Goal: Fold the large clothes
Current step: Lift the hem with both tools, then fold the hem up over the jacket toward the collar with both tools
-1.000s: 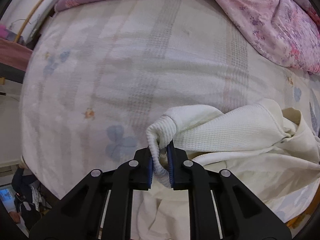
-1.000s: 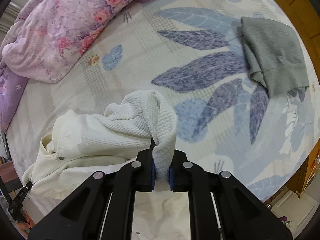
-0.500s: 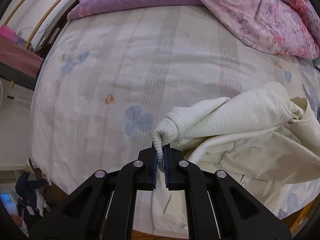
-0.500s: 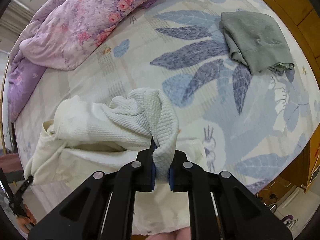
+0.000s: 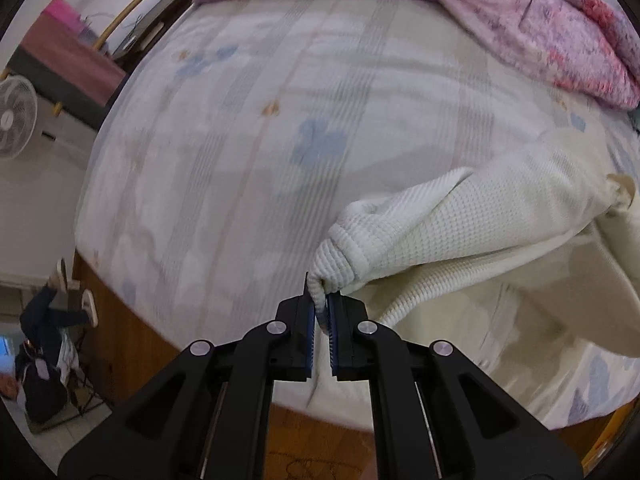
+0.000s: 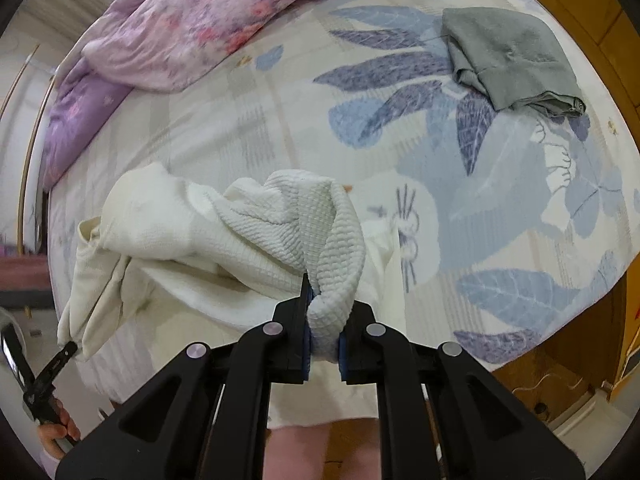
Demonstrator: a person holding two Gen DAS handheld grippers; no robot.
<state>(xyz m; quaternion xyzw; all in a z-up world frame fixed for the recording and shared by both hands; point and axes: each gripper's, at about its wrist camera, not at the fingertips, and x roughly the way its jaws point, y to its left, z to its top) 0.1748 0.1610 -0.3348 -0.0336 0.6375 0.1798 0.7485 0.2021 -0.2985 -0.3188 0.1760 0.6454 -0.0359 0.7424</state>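
Two grippers, nearest: left gripper (image 5: 321,317) clamped on a corner of the cream garment (image 5: 460,236), its jaws having just drawn tighter on the cloth; right gripper (image 6: 323,334) clamped on another bunched corner. One cream garment, slung between them above the near edge of the bed (image 6: 520,208). One grey garment (image 6: 508,52), far right. One floral quilt (image 6: 208,20), far left, well apart.

Soft even daylight, faint shadows, strong fisheye bending with dark corners, slight motion blur across both views
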